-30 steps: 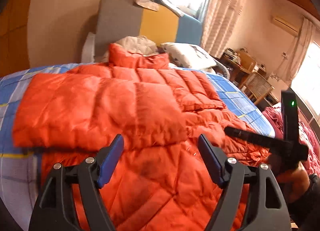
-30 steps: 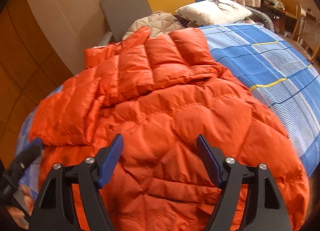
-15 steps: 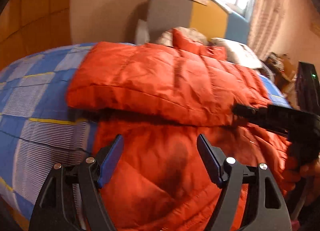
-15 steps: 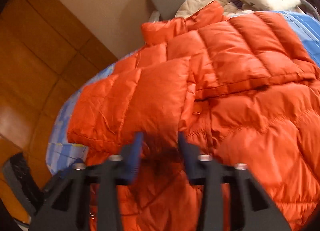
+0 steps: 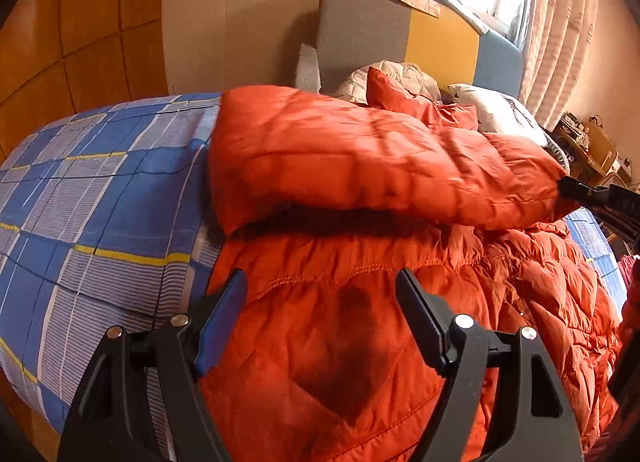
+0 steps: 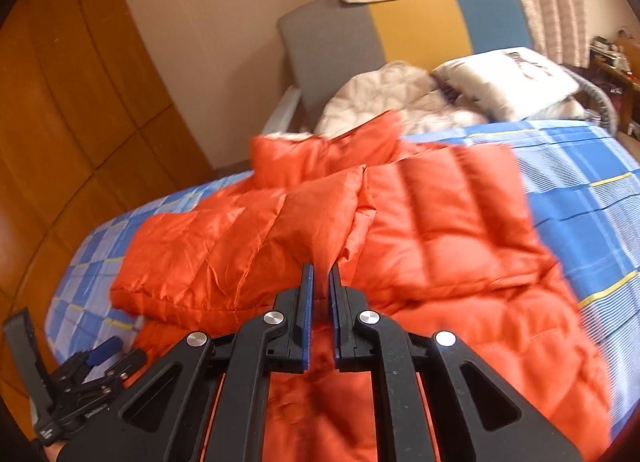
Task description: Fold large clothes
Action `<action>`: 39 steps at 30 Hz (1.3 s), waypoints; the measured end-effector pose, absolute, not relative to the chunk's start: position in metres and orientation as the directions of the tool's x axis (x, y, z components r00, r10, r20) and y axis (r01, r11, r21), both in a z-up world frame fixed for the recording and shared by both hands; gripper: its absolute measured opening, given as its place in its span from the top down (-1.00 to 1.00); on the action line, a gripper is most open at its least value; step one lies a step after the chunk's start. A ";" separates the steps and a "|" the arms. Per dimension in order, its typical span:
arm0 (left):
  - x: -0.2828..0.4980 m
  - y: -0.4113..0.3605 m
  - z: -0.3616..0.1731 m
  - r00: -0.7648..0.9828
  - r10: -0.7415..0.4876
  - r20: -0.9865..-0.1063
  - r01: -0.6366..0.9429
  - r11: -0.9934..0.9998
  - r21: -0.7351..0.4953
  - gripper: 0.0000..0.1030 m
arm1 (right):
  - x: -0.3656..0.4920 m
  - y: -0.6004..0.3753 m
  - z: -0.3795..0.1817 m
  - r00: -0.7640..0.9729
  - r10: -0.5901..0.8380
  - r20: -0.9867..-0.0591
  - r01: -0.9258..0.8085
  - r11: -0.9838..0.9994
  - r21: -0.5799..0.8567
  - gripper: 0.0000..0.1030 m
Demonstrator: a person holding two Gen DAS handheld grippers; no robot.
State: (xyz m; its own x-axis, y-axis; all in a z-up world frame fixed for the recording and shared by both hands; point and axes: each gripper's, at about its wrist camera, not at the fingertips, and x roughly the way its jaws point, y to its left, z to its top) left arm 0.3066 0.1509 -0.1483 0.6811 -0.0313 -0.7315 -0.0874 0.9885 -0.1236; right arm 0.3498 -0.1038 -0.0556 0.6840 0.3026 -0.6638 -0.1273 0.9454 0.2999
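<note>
Presently the orange jacket point(image 5: 360, 326) lies spread on the bed point(image 5: 92, 198), one sleeve point(image 6: 240, 250) folded across its body. Right gripper point(image 6: 321, 282) has its jaws pressed together, pinching that sleeve's edge. Left gripper point(image 5: 320, 318) hovers over the jacket's lower part, jaws spread wide, holding nothing.

Orange jacket point(image 6: 440, 230) blurred at 3 o'clock, lower hem cut off; right gripper point(image 6: 322, 278) possibly pinching sleeve point(image 6: 248, 254), contact hidden.

Both wrist views low and close over the orange jacket point(image 5: 360, 166), facing the shared headboard point(image 6: 332, 42)
</note>
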 end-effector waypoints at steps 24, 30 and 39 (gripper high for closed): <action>0.342 0.146 -0.132 0.711 -0.056 -0.701 -0.048 0.991 -0.128 -0.48 | 0.409 -0.190 -0.100 0.651 0.035 -0.758 0.148 0.974 0.172 0.91; 0.354 0.154 -0.129 0.721 -0.072 -0.689 -0.068 0.982 -0.174 -0.47 | 0.407 -0.195 -0.102 0.633 0.039 -0.773 0.178 0.965 0.194 0.91; 0.380 0.152 -0.127 0.725 -0.069 -0.685 -0.058 0.985 -0.161 -0.46 | 0.392 -0.184 -0.074 0.699 0.016 -0.715 0.162 0.970 0.180 -0.12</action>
